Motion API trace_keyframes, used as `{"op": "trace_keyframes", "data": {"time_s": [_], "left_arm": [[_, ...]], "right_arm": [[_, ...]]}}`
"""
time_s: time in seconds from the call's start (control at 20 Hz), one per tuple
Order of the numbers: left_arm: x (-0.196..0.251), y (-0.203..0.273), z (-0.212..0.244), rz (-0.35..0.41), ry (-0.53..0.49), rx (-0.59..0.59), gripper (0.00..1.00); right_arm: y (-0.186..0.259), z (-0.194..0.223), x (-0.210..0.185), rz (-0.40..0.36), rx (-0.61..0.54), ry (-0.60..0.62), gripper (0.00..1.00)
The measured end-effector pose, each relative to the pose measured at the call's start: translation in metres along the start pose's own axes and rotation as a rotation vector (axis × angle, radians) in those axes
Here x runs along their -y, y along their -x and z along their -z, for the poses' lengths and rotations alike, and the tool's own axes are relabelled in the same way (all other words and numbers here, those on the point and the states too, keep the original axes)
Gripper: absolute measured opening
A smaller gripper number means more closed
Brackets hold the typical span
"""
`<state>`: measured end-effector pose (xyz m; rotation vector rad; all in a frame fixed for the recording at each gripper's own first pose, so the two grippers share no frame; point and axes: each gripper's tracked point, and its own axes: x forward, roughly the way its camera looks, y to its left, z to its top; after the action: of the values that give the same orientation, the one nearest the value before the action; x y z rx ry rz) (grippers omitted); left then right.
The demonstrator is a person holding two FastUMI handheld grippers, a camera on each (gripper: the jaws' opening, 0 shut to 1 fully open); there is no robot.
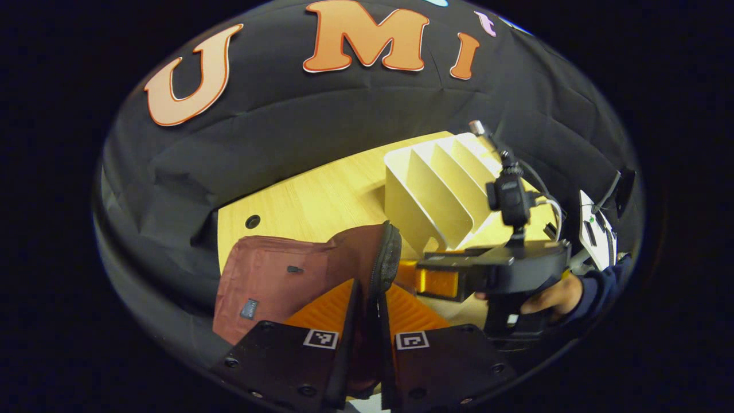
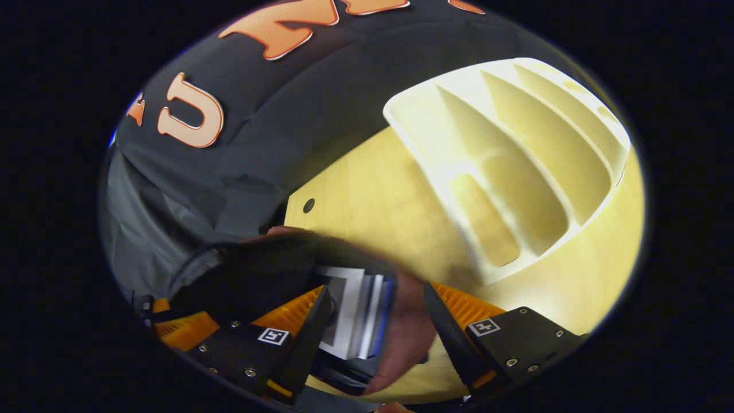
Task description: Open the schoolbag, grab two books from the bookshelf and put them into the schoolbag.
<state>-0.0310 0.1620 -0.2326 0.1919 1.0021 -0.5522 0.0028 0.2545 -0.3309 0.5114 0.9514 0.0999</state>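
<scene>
The maroon schoolbag (image 1: 269, 275) lies on the wooden table (image 1: 321, 201). My left gripper (image 1: 369, 289) is shut on its black zippered rim and holds the mouth up. The right gripper (image 1: 436, 281), held by a hand (image 1: 550, 298), reaches at the bag's mouth from the right. In the right gripper view, white-paged books (image 2: 355, 312) stand inside the bag's opening, with a maroon flap (image 2: 401, 332) beside them. My right gripper (image 2: 375, 289) is open, its fingers wide apart on either side of the books and flap. The white bookshelf (image 1: 441, 189) (image 2: 516, 160) stands behind, and the slots that show hold no books.
The table (image 2: 373, 201) has a small round hole (image 1: 253, 221) near its far left corner. Black cloth hangs close behind the table and shelf. A dark sleeve (image 1: 596, 287) and white device (image 1: 596, 235) are at the right edge.
</scene>
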Motion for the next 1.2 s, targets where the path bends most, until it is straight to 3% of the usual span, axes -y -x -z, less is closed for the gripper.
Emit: {"op": "trace_keyframes", "data": {"time_s": [0.05,0.1,0.2,0.3,0.45,0.8,1.05,1.2], "left_arm": [[0.013,-0.002,-0.001,0.008,0.018,0.013,0.25],[0.027,-0.006,-0.009,0.017,0.034,0.042,0.33],[0.056,-0.013,-0.011,0.024,0.049,0.065,0.61],[0.076,-0.023,-0.014,0.000,0.053,0.065,0.71],[0.108,-0.027,-0.029,0.002,0.098,0.113,0.73],[0.151,-0.020,-0.092,-0.115,0.219,0.324,0.97],[0.182,0.012,-0.140,-0.202,0.228,0.512,0.97],[0.204,0.033,-0.166,-0.189,0.272,0.624,0.96]], "right_arm": [[0.014,-0.009,0.008,-0.014,0.005,0.009,0.97],[0.027,-0.020,0.020,-0.007,0.020,0.038,0.94],[0.049,-0.038,0.042,0.000,0.068,0.135,0.95],[0.074,-0.057,0.058,-0.004,0.116,0.183,0.95],[0.103,-0.083,0.075,-0.016,0.163,0.259,0.95],[0.181,-0.170,0.126,0.047,0.408,0.455,0.95],[0.242,-0.217,0.136,0.050,0.540,0.505,0.95],[0.268,-0.234,0.140,0.062,0.610,0.549,0.95]]}}
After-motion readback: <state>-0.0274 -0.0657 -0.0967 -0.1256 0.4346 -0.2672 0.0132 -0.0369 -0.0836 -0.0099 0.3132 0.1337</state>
